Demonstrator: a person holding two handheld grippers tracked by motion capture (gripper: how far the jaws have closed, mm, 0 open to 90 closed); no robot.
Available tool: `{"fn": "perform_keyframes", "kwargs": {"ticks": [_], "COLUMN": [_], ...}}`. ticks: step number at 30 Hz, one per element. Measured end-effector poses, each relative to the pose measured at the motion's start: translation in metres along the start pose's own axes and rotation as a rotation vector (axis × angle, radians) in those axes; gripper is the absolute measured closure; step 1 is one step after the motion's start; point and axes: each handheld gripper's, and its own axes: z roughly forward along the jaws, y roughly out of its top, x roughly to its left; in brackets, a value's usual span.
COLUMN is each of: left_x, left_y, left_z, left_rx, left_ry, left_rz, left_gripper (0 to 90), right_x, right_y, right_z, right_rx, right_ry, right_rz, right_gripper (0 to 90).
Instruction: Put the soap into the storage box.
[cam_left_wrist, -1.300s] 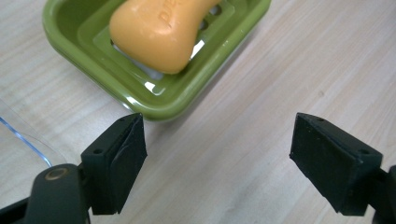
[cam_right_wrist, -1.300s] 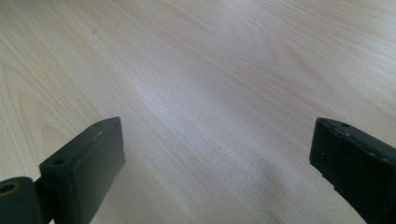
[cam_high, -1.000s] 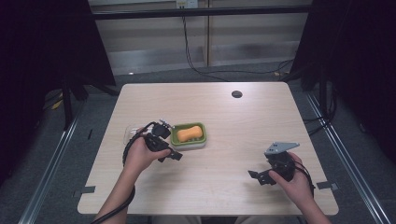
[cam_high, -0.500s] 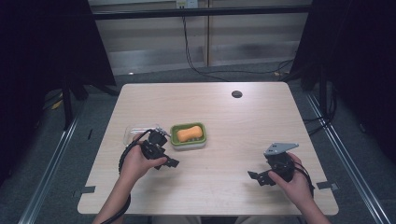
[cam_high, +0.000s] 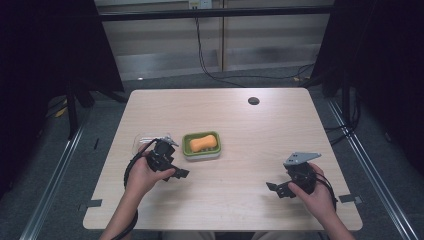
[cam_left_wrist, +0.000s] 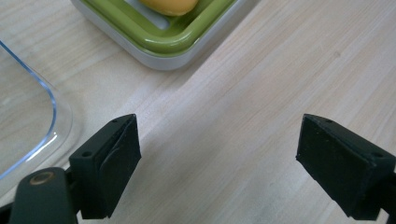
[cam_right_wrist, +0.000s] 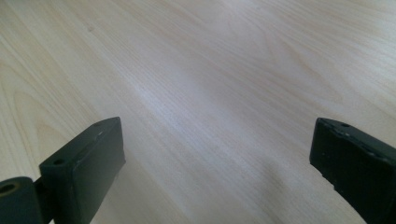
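left tongs (cam_left_wrist: 217, 154) spread wide, just been opening, nothing between, beside green soap dish (cam_high: 201, 153) holding orange soap (cam_high: 203, 143); clear glass lid (cam_left_wrist: 25, 121) off to one side on worktop (cam_high: 240, 120). right tongs (cam_right_wrist: 219, 163) spread, idle, well apart.

Evenly lit from overhead; table (cam_high: 240, 120) bright, surroundings near black. Soft, short shadows under the hands. Broad pale glare across the wood in the right gripper view. Black jaws at the bottom of both gripper views slightly soft, wood grain beyond sharper. High view mildly grainy, undistorted.
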Motion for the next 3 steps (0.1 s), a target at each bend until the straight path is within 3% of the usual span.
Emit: {"fn": "perform_keyframes", "kwargs": {"ticks": [3], "left_x": [-0.0002], "left_y": [-0.0004], "left_z": [0.0033], "left_rx": [0.002], "left_ry": [0.018], "left_rz": [0.010], "left_gripper": [12.4], "right_x": [-0.0001], "right_y": [-0.0005], "right_z": [0.0007], "right_rx": [0.007], "right_ry": [-0.002], "right_rz": [-0.002], "right_gripper": [2.7]}}
